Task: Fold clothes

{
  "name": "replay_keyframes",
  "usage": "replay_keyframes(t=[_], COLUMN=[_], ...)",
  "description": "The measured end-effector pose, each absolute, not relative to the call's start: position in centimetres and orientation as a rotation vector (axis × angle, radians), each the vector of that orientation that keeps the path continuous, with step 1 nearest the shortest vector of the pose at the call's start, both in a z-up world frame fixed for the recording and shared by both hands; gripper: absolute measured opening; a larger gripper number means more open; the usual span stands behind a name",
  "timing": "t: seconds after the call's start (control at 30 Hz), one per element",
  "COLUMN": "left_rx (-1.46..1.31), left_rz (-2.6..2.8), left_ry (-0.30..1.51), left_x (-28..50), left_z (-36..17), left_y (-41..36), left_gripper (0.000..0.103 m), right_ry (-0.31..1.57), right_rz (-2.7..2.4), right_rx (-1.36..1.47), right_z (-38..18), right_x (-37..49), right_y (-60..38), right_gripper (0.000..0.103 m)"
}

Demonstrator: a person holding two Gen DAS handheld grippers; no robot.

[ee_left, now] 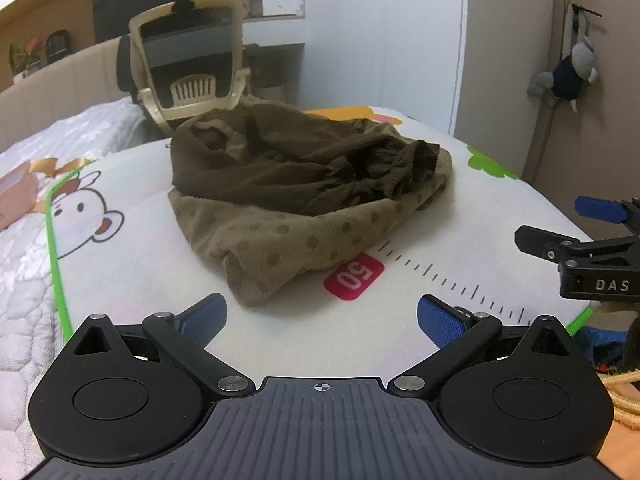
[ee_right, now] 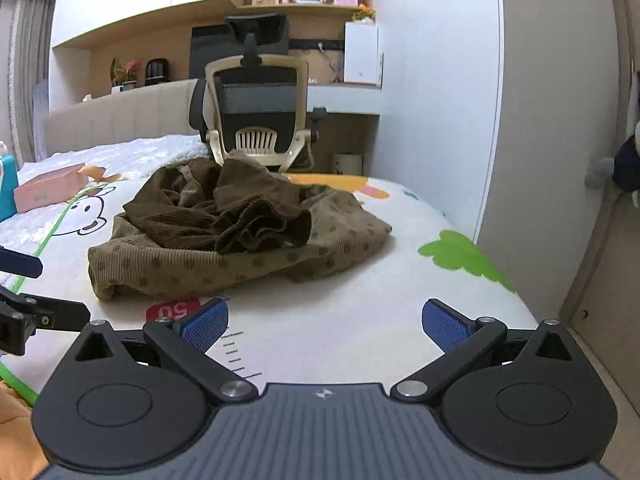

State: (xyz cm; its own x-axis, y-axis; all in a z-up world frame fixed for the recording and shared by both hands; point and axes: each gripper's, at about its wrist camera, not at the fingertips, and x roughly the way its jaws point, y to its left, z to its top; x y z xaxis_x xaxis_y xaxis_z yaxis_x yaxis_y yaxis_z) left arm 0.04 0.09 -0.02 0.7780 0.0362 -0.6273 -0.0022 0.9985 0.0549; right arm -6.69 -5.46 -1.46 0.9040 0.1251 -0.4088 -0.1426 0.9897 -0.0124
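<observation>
Currently, item one: your brown clothes heap [ee_left: 304,184], crumpled and unfolded on the cartoon-print mat [ee_left: 132,216] over the bed, sits mid-frame in both wrist views. Its long axis runs lower left to upper right of the left wrist frame. Item two: left gripper [ee_left: 322,320], jaws spread wide, holding nothing; the dotted hem lies just ahead, slightly left of centre. Item three: right gripper [ee_right: 325,322], likewise wide and empty; the heap lies ahead toward upper left. Your left looks nearer.
</observation>
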Motion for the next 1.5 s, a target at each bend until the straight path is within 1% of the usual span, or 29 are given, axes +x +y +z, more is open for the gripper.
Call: replay_keyframes(t=[0.17, 0.27, 0.33, 1.5], left_rx=[0.040, -0.010, -0.009, -0.013], left_rz=[0.056, 0.042, 0.044, 0.045], left_ry=[0.705, 0.716, 0.727, 0.747], left_x=[0.2, 0.2, 0.3, 0.6], left_z=[-0.3, -0.6, -0.6, -0.3], left_y=[0.0, 0.9, 1.0, 1.1], left_gripper=[0.103, 0.103, 0.103, 0.103], right_ry=[0.455, 0.531, 0.504, 0.511], right_rz=[0.173, 0.157, 0.162, 0.174], right_rx=[-0.015, -0.065, -0.057, -0.073], right_z=[-1.9, -1.8, -2.0, -2.1], right_x=[-8.0, -6.8, -6.1, -6.2], right_y=[-6.2, -5.1, -4.7, -4.2], right_gripper=[0.103, 0.103, 0.103, 0.103])
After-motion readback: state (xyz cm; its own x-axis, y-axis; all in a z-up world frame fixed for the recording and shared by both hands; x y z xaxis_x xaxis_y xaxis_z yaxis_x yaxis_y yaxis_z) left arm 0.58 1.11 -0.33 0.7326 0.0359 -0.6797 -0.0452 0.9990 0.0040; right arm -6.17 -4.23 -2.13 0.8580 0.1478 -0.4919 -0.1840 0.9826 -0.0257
